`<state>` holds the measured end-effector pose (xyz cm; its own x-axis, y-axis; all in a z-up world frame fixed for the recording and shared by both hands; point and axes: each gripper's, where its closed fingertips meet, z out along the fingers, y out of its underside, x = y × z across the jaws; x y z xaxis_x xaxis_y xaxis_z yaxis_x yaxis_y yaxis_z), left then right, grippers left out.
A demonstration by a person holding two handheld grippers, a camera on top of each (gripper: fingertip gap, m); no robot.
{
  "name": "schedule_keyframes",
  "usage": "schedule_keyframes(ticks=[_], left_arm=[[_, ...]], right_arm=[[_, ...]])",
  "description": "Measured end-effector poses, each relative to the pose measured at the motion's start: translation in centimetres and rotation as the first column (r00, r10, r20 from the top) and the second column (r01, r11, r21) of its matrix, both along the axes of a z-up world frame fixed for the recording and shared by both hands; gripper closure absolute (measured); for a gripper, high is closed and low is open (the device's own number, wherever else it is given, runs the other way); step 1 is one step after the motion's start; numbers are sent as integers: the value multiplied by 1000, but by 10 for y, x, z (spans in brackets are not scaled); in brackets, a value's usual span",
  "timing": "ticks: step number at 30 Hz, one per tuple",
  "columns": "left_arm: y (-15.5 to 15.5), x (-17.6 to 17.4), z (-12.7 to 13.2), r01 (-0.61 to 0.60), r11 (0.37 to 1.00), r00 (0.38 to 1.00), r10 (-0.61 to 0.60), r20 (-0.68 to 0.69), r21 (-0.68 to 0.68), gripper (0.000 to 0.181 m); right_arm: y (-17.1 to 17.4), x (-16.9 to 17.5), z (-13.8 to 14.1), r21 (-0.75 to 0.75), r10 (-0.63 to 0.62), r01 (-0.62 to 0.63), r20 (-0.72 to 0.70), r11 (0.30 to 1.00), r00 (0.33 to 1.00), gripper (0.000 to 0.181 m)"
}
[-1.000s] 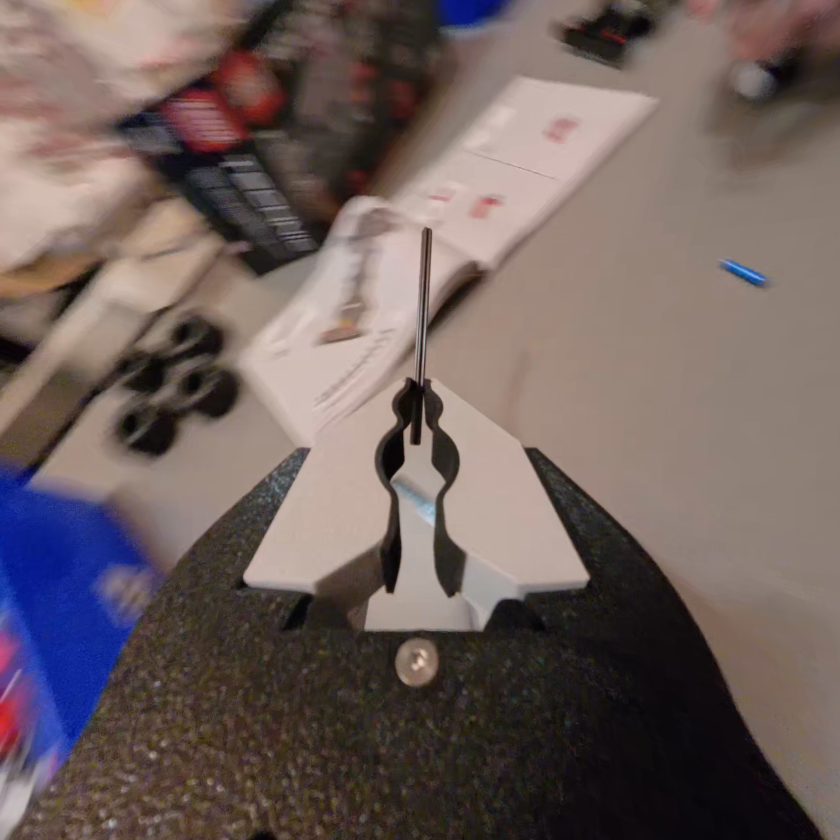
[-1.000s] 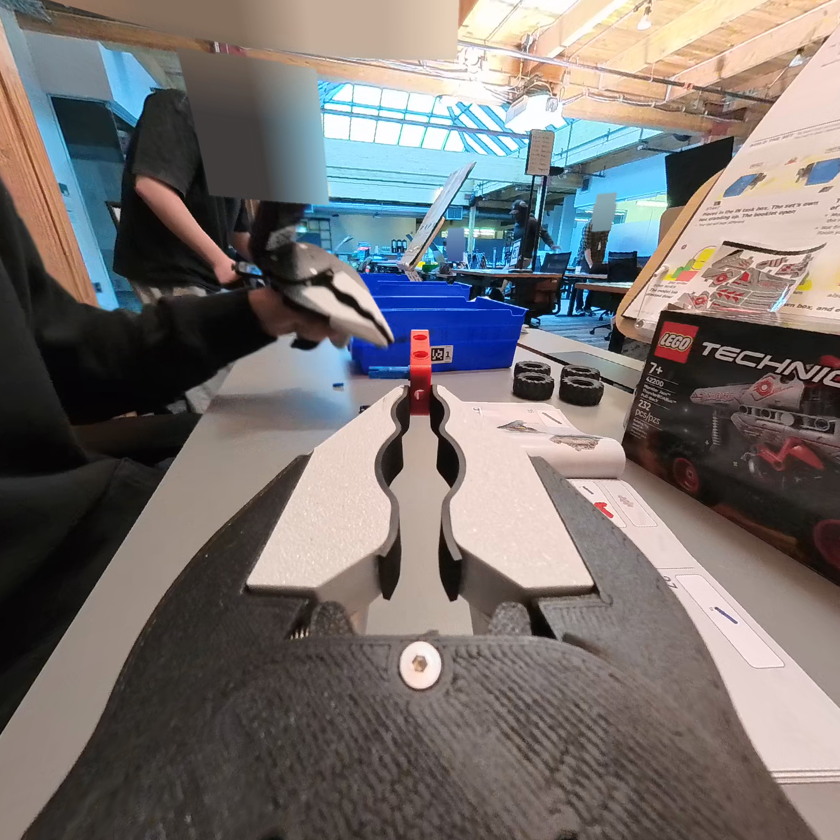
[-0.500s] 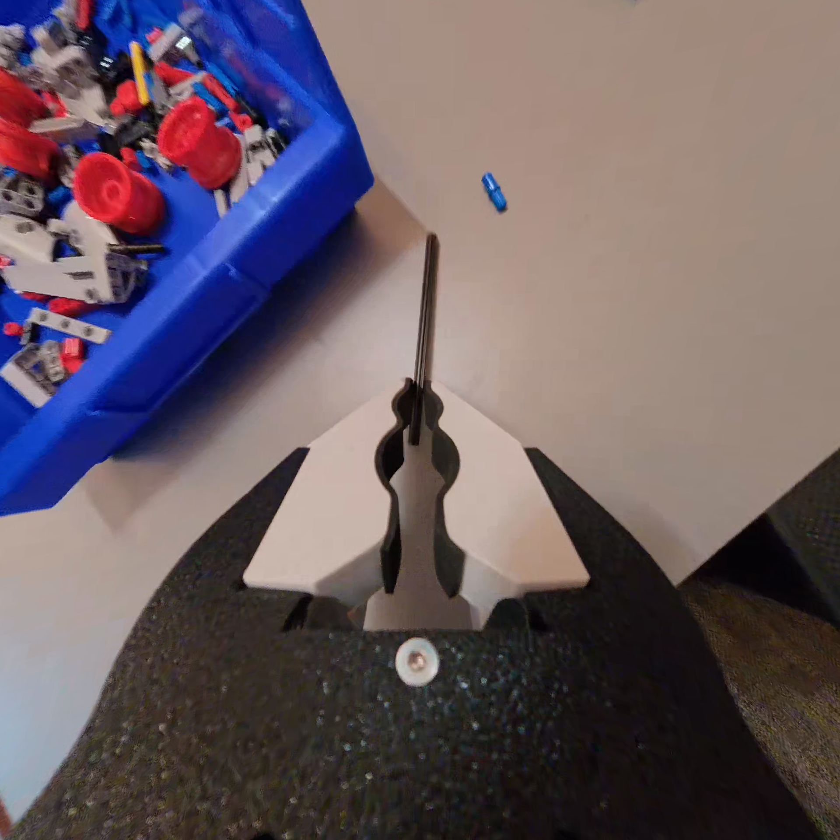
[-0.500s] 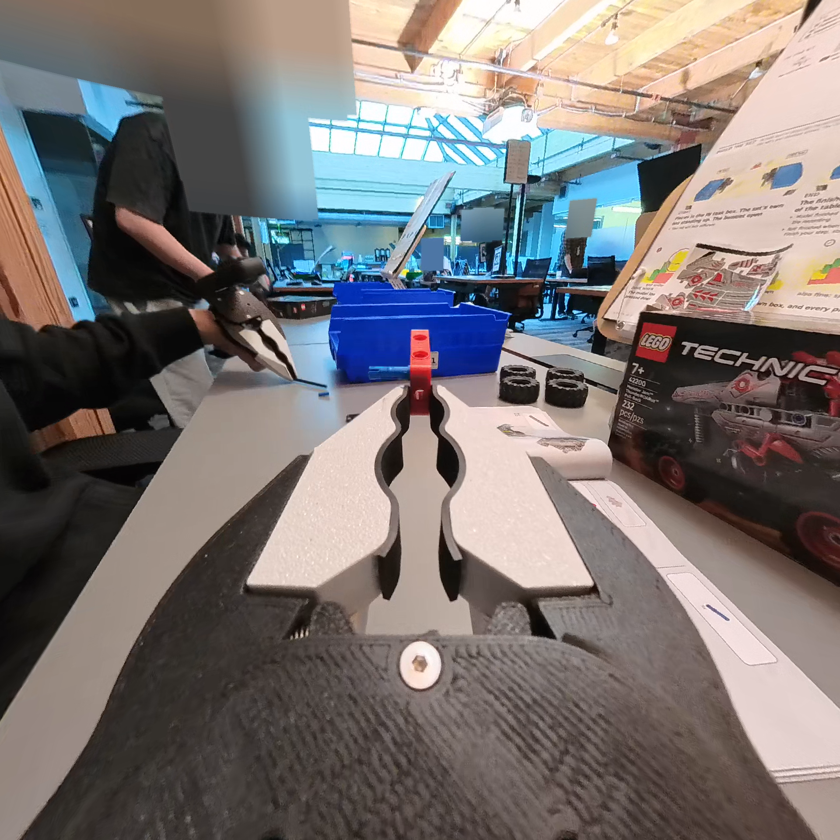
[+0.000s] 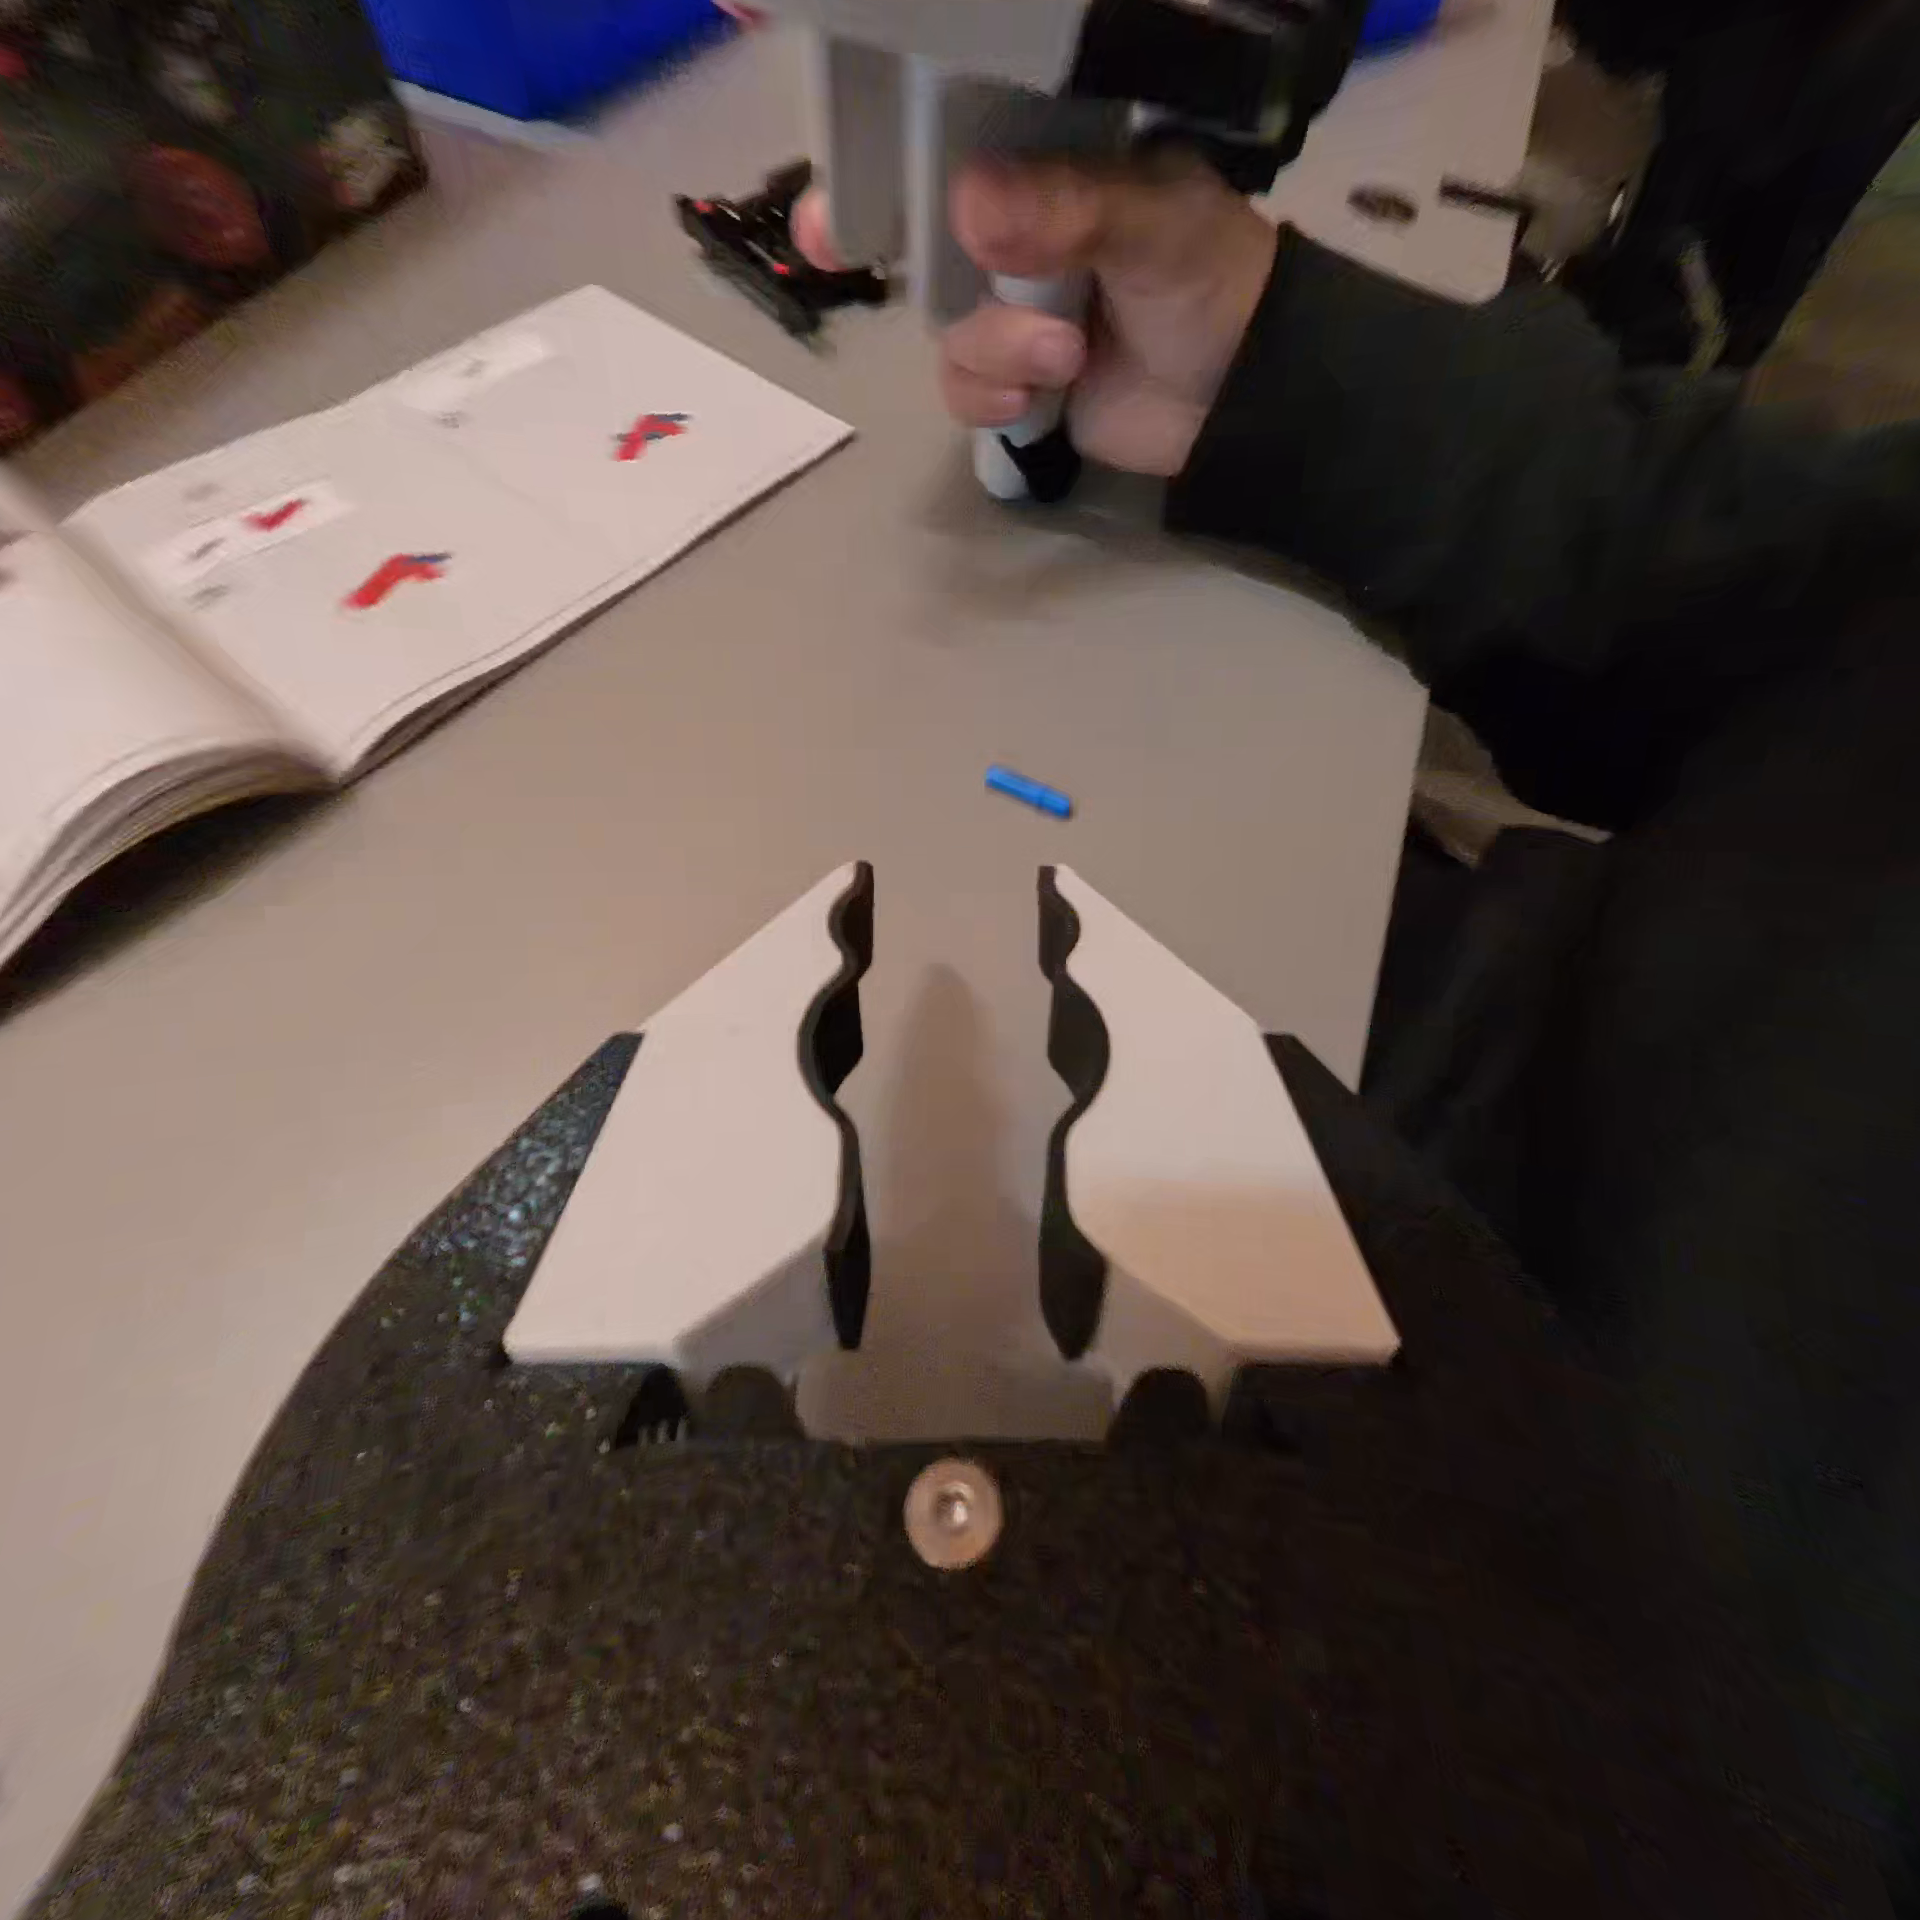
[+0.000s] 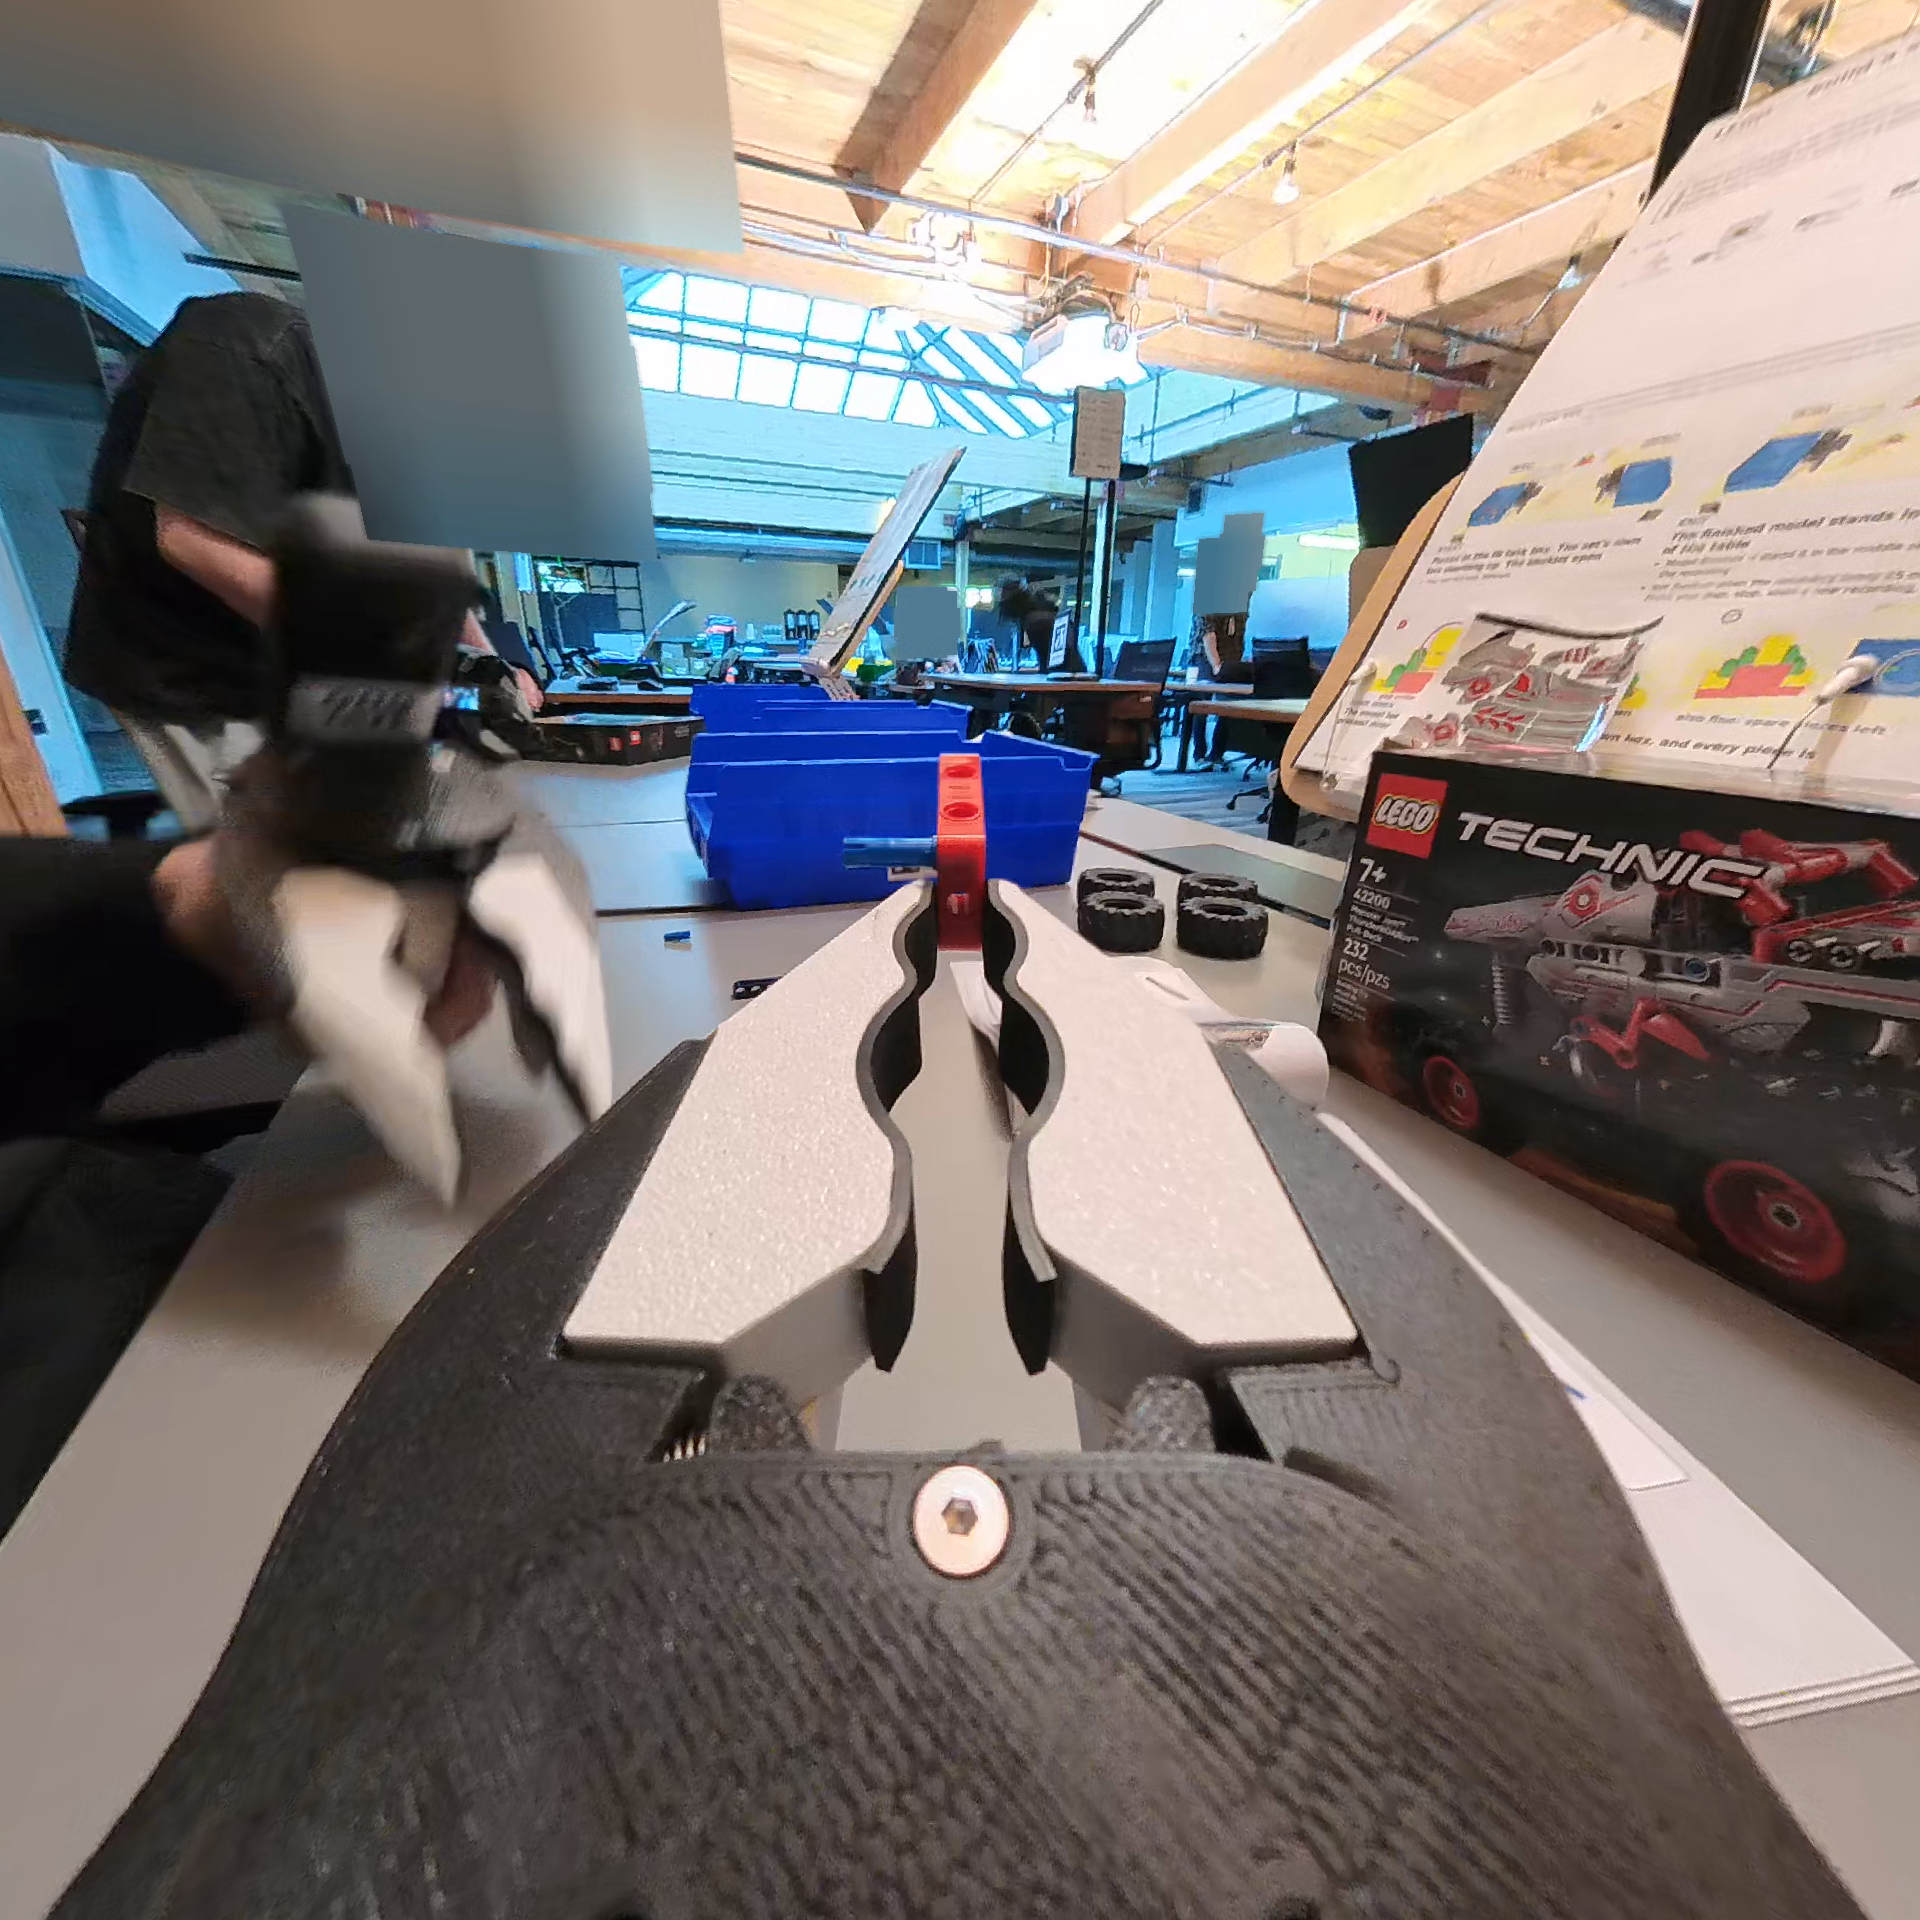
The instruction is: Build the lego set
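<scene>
The booklet (image 5: 416,520) lies open toward the table's (image 5: 312,1039) left edge. The left gripper (image 5: 954,873) hangs released and empty over the table, jaws apart, with the blue pin (image 5: 1027,792) lying just ahead of its tips near the table's right edge. To do this step well, I judge it should come down square over the pin, straddle its length and pinch mid-body so it cannot roll. The right gripper (image 6: 958,904) is clenched on the red beam (image 6: 957,831), upright, a blue pin already through it, ready to receive the next.
</scene>
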<state>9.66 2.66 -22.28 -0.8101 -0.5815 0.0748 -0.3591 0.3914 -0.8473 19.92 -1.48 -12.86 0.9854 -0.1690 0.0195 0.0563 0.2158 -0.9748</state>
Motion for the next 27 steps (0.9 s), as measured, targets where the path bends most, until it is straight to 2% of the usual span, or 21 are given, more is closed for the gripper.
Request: schedule_keyframes(ticks=[2,4,5,9,15,19,23,25,27], left_arm=[[-28,1,-21,52,994,999,-53,5,93,153],[-33,5,-37,56,977,998,-57,-5,204,152],[-37,6,-38,65,974,998,-65,-8,216,153],[-55,0,-38,87,986,992,-73,-98,143,157],[-49,12,-40,10,984,997,3,-71,181,169],[-66,13,-28,31,991,998,-23,-64,131,159],[-81,15,-38,61,972,998,-60,-8,225,156],[-86,16,-39,56,973,998,-57,-2,226,158],[-87,19,-40,46,969,998,-52,17,242,169]], right_arm=[[-3,-2,2,19,-10,10,23,1000,1000,176],[-7,-4,4,28,-13,12,36,1000,999,176],[-9,-3,3,26,-25,24,39,999,999,176],[-15,2,1,-9,-83,84,80,996,993,176],[-18,3,2,-12,-96,98,97,995,991,176],[-19,4,4,5,-85,85,75,996,994,176],[-18,5,0,-15,-93,95,79,995,993,176],[-17,5,-1,-23,-95,98,84,995,992,176],[-17,3,-1,-22,-91,93,87,995,992,176]])
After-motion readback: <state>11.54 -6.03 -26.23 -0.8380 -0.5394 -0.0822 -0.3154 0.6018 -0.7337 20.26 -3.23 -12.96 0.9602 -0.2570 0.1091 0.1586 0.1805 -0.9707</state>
